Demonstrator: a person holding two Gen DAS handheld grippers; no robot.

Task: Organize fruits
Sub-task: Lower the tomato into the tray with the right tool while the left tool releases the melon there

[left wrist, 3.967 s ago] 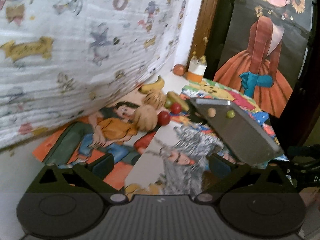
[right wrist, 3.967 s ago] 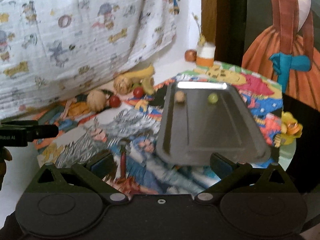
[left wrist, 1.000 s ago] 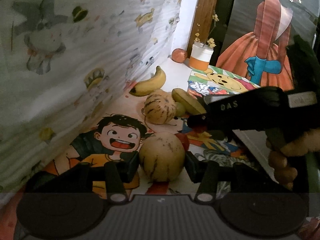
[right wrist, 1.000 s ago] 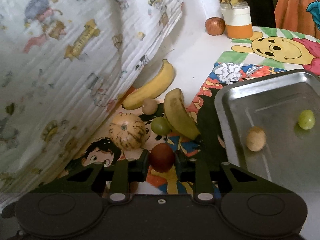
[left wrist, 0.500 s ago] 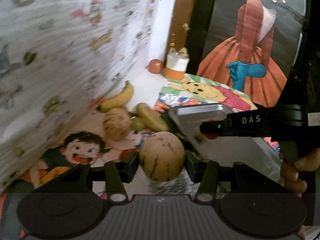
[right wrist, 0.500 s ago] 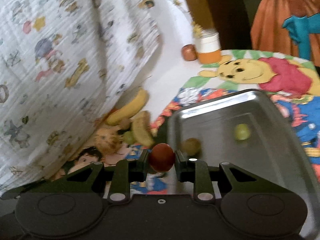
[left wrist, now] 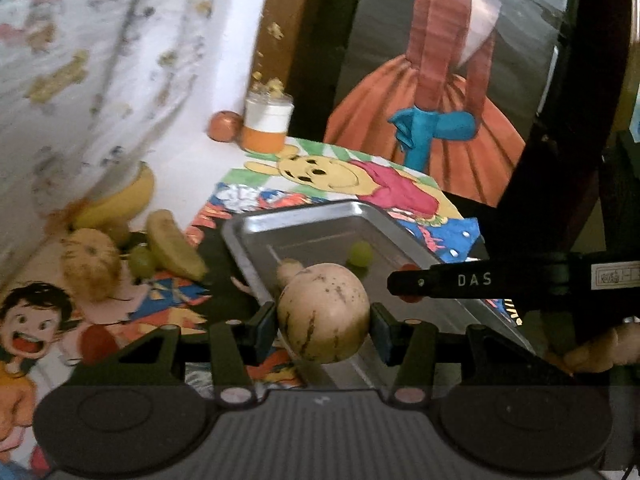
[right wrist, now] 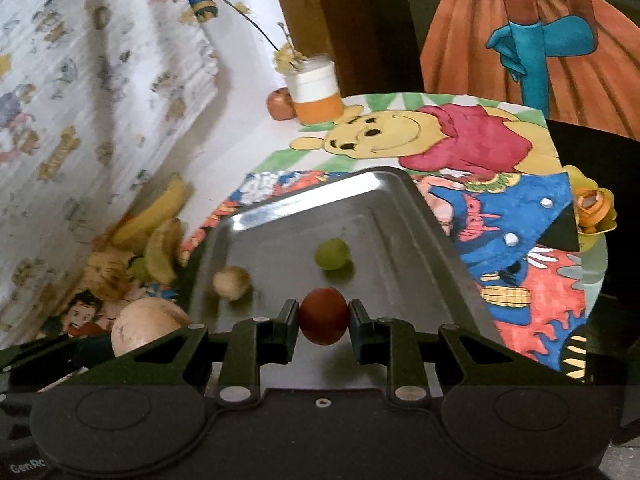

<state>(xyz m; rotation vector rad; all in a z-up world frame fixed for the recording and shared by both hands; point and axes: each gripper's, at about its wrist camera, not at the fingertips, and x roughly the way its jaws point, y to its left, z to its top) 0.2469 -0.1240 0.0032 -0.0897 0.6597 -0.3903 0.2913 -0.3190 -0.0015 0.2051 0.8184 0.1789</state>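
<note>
My left gripper [left wrist: 324,320] is shut on a pale striped melon [left wrist: 323,312] and holds it above the near left edge of the metal tray [left wrist: 320,220]. My right gripper [right wrist: 324,316] is shut on a small dark red fruit [right wrist: 323,315] and holds it over the tray [right wrist: 408,240]. A green grape [right wrist: 331,254] and a small tan fruit [right wrist: 231,282] lie in the tray. The melon also shows at lower left in the right wrist view [right wrist: 148,330]. The right gripper's arm [left wrist: 480,280] crosses the left wrist view.
Left of the tray lie two bananas [left wrist: 172,248], a second striped melon [left wrist: 91,264], a green grape [left wrist: 141,262] and a red fruit [left wrist: 96,344]. An orange-and-white jar [right wrist: 316,92] and an apple [right wrist: 281,104] stand at the back. A patterned cloth [right wrist: 100,80] hangs on the left.
Both grippers closed on their fruits a second ago, lifted them off the mat and carried them right, over the tray.
</note>
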